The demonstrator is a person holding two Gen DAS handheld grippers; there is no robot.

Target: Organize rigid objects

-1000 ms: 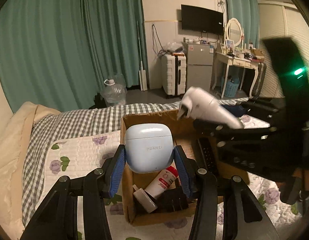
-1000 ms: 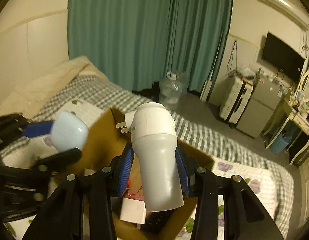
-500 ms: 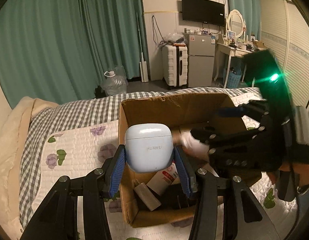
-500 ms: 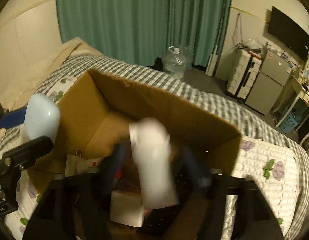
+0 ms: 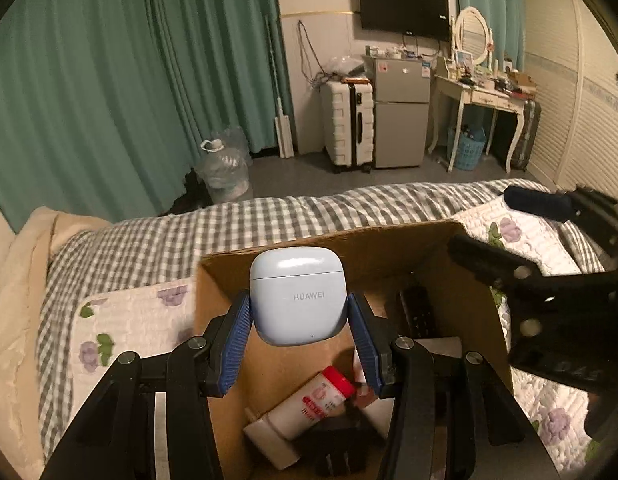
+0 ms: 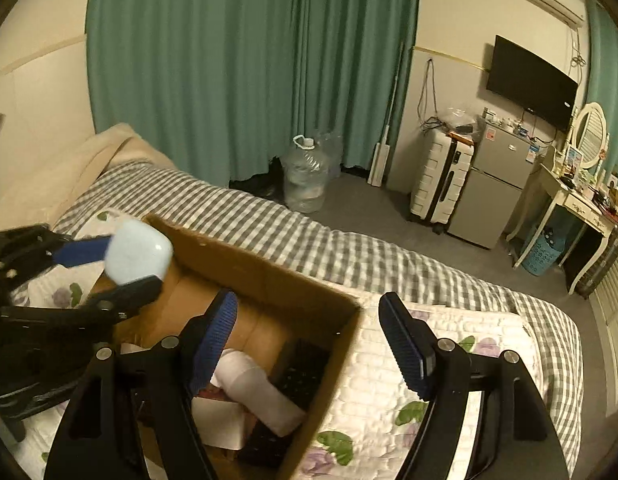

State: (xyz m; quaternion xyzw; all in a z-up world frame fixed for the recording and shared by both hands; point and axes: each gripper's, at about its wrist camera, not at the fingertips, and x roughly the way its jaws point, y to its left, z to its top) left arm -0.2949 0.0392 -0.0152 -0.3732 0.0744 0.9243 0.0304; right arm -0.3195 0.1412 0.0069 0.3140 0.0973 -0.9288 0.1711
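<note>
My left gripper is shut on a pale blue Huawei earbud case and holds it above the near left part of an open cardboard box on the bed. The case also shows in the right wrist view. My right gripper is open and empty above the box's right corner. A white plug-in device lies inside the box. A white bottle with a red cap and a black remote also lie in the box.
The box sits on a floral quilt over a grey checked bedspread. A beige pillow lies at the left. Beyond the bed are a water jug, a white suitcase and a small fridge.
My right gripper has opened and let go of the white plug-in device, which now lies in the box. The gripper has pulled back to the right. My left gripper still holds the case.
</note>
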